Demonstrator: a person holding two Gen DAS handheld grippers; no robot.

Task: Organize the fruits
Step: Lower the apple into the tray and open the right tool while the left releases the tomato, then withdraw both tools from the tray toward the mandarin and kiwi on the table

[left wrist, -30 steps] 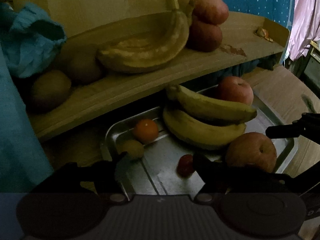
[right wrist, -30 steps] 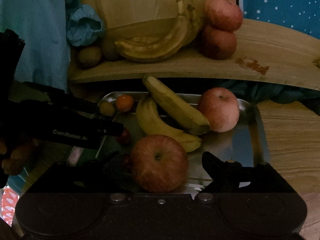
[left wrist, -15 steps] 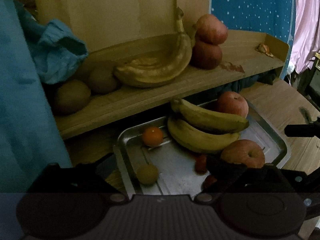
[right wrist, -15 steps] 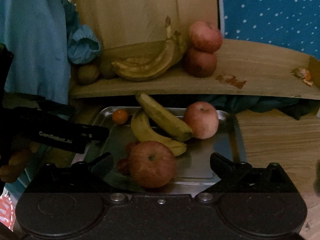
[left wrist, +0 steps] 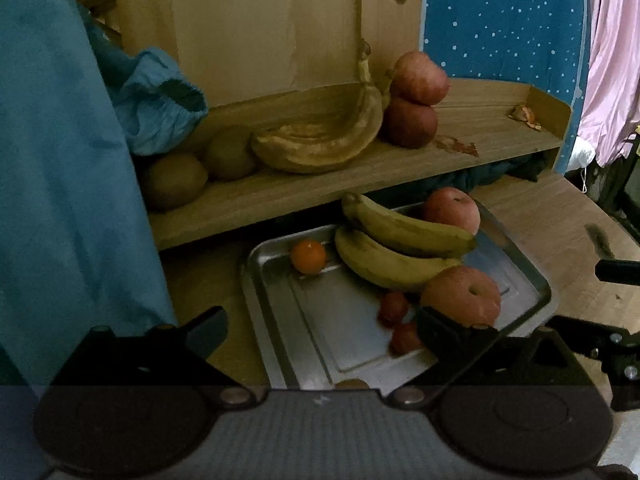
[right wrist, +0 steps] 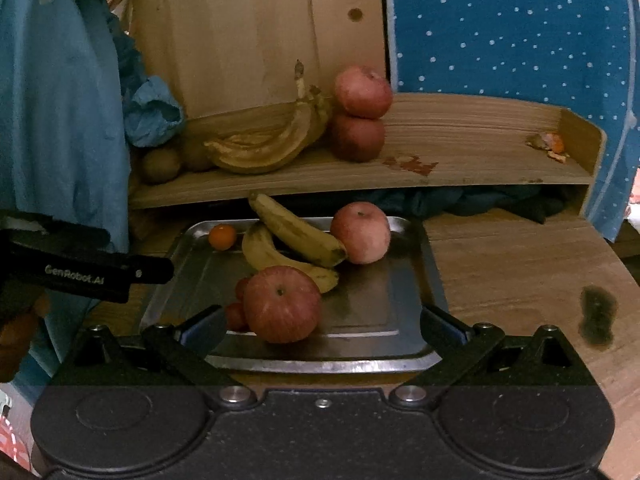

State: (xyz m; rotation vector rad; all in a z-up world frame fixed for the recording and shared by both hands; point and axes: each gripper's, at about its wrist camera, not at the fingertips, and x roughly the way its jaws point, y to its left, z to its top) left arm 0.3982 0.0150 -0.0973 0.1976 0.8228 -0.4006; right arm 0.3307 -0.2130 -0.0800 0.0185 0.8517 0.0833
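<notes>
A steel tray (left wrist: 276,320) (right wrist: 424,248) holds two yellow bananas (left wrist: 392,252) (right wrist: 296,240), a far apple (left wrist: 452,210) (right wrist: 362,234), a near apple (left wrist: 460,294) (right wrist: 282,304), a small orange (left wrist: 308,256) (right wrist: 222,236) and small red fruits (left wrist: 394,306) (right wrist: 236,316). My left gripper (left wrist: 320,328) (right wrist: 100,272) hangs open over the tray's front left, holding nothing. My right gripper (right wrist: 322,322) is open at the tray's front edge, the near apple just beyond its wide-apart fingers. A small yellowish fruit (left wrist: 352,384) peeks out above the left gripper's body.
Behind the tray, a wooden shelf (left wrist: 480,152) (right wrist: 460,160) carries brown-spotted bananas (left wrist: 324,144), two stacked apples (left wrist: 416,100), two kiwis (left wrist: 200,168), a crumpled blue cloth (left wrist: 160,100) and orange peel (right wrist: 548,144). Blue fabric (left wrist: 60,160) hangs at the left. Wooden tabletop (right wrist: 520,280) lies right of the tray.
Both grippers have pulled back and up from the tray, so more of the shelf and table shows. The right gripper's fingers have spread wider. The small yellowish fruit now sits lower in the left view.
</notes>
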